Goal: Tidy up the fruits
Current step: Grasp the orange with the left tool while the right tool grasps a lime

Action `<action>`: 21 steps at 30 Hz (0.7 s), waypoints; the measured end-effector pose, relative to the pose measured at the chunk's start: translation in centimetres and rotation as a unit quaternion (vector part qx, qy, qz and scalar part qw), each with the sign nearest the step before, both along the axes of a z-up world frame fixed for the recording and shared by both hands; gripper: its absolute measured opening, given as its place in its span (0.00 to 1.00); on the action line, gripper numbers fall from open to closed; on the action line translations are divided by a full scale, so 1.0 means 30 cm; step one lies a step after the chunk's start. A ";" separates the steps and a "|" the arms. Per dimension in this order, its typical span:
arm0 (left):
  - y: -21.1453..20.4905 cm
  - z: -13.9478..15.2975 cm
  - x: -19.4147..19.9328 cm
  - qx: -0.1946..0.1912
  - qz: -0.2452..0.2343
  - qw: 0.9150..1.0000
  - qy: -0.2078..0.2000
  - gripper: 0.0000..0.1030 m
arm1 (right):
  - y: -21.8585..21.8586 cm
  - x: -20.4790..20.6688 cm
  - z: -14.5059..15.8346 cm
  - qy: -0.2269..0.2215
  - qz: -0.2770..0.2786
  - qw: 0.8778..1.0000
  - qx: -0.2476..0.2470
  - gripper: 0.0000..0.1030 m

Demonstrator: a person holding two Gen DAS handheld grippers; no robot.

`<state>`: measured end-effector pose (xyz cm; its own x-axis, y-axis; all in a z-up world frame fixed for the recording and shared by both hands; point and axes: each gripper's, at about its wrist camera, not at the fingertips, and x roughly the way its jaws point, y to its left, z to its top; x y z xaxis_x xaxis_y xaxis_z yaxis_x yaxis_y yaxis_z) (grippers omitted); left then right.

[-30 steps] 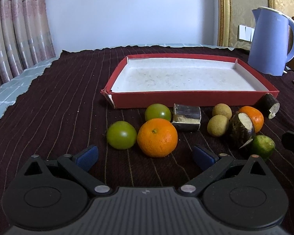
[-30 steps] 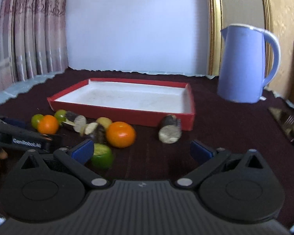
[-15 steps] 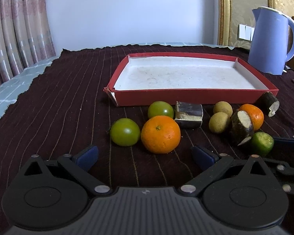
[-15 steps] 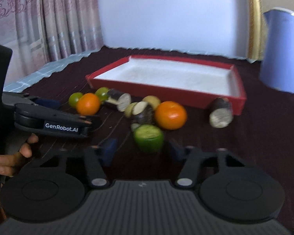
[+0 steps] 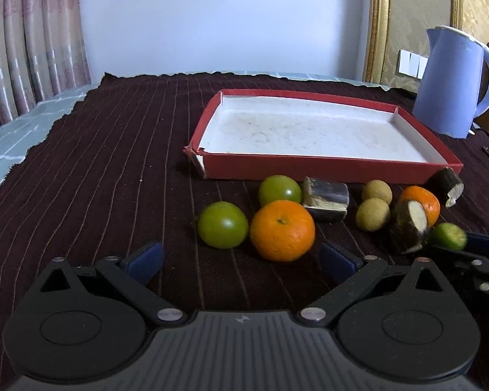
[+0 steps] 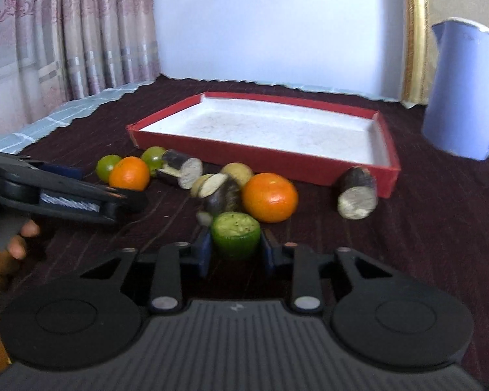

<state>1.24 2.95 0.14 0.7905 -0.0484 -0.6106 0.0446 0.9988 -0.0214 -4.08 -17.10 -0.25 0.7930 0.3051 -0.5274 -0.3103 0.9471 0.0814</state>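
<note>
Plain white wall (image 5: 228, 19) behind, pink patterned curtains (image 5: 32, 42) left, gold-framed panel (image 5: 379, 22) right. Table under dark striped cloth (image 5: 97, 169). Soft daylight.

blue kettle (image 5: 453, 81) on dark striped tablecloth (image 5: 114, 163), pink curtains (image 5: 32, 49) at left

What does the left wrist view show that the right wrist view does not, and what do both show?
Only the left wrist view: the left gripper seen from behind, open and empty.
Only the right wrist view: a hand, and the right gripper closing on the cut lime.
Both: the empty red tray, the oranges and the blue kettle.
</note>
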 end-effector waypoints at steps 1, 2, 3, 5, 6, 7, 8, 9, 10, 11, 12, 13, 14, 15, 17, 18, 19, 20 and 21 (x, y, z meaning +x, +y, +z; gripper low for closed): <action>0.004 0.003 0.004 -0.009 -0.003 1.000 0.003 0.99 | -0.014 -0.001 0.002 -0.001 -0.006 1.000 0.000 0.28; 0.009 0.008 0.009 -0.022 -0.007 1.000 0.007 0.99 | -0.025 -0.001 0.003 -0.002 -0.010 1.000 0.002 0.28; 0.006 0.011 0.011 -0.033 -0.015 0.999 0.009 0.98 | -0.035 0.001 0.002 -0.001 -0.013 1.000 0.003 0.28; -0.013 0.014 0.019 -0.042 -0.035 0.998 0.019 0.90 | -0.048 0.006 -0.006 0.001 -0.020 1.000 0.006 0.28; -0.027 0.012 0.024 -0.037 -0.036 0.998 0.023 0.83 | -0.050 0.009 -0.011 0.003 -0.021 1.000 0.007 0.28; -0.042 0.009 0.028 -0.024 -0.032 0.999 0.023 0.75 | -0.052 0.011 -0.014 0.004 -0.020 1.000 0.008 0.28; -0.057 0.007 0.034 -0.007 -0.028 0.999 0.022 0.70 | -0.051 0.011 -0.016 0.003 -0.021 1.000 0.008 0.28; -0.066 0.005 0.042 0.003 -0.024 0.999 0.023 0.58 | -0.049 0.010 -0.015 0.002 -0.021 1.000 0.008 0.29; -0.071 0.004 0.051 0.005 -0.024 0.999 0.024 0.56 | -0.048 0.009 -0.015 0.002 -0.021 1.000 0.009 0.29; -0.070 0.003 0.058 0.006 -0.023 0.999 0.029 0.53 | -0.048 0.009 -0.016 0.002 -0.021 1.000 0.010 0.29; -0.068 0.006 0.062 0.002 -0.025 0.999 0.031 0.48 | -0.048 0.008 -0.017 0.002 -0.021 1.000 0.010 0.29; -0.068 0.007 0.064 0.000 -0.028 0.999 0.033 0.40 | -0.048 0.008 -0.018 0.002 -0.022 1.000 0.013 0.29; -0.069 0.007 0.063 -0.001 -0.032 0.999 0.034 0.40 | -0.049 0.007 -0.018 0.002 -0.023 1.000 0.014 0.29; -0.069 0.007 0.061 0.000 -0.030 0.999 0.035 0.40 | -0.050 0.008 -0.017 0.002 -0.024 1.000 0.016 0.29; -0.062 0.011 0.049 -0.007 -0.035 0.999 0.033 0.39 | -0.053 0.005 -0.014 0.001 -0.025 0.999 0.021 0.29; -0.055 0.014 0.042 -0.013 -0.038 0.999 0.032 0.39 | -0.055 0.002 -0.011 0.000 -0.024 0.999 0.025 0.29; -0.051 0.018 0.037 -0.017 -0.040 0.999 0.030 0.39 | -0.058 0.001 -0.007 -0.001 -0.023 0.999 0.028 0.29; -0.048 0.024 0.031 -0.019 -0.041 0.999 0.027 0.39 | -0.060 -0.002 -0.002 -0.003 -0.023 0.999 0.031 0.29; -0.048 0.032 0.024 -0.017 -0.041 0.999 0.023 0.39 | -0.063 -0.004 0.003 -0.006 -0.024 0.999 0.033 0.29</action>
<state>1.97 1.52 1.10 0.7546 -0.1332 -0.6426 0.1242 0.9905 -0.0595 -4.21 -18.98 -0.17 0.8132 0.3008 -0.4982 -0.2661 0.9535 0.1415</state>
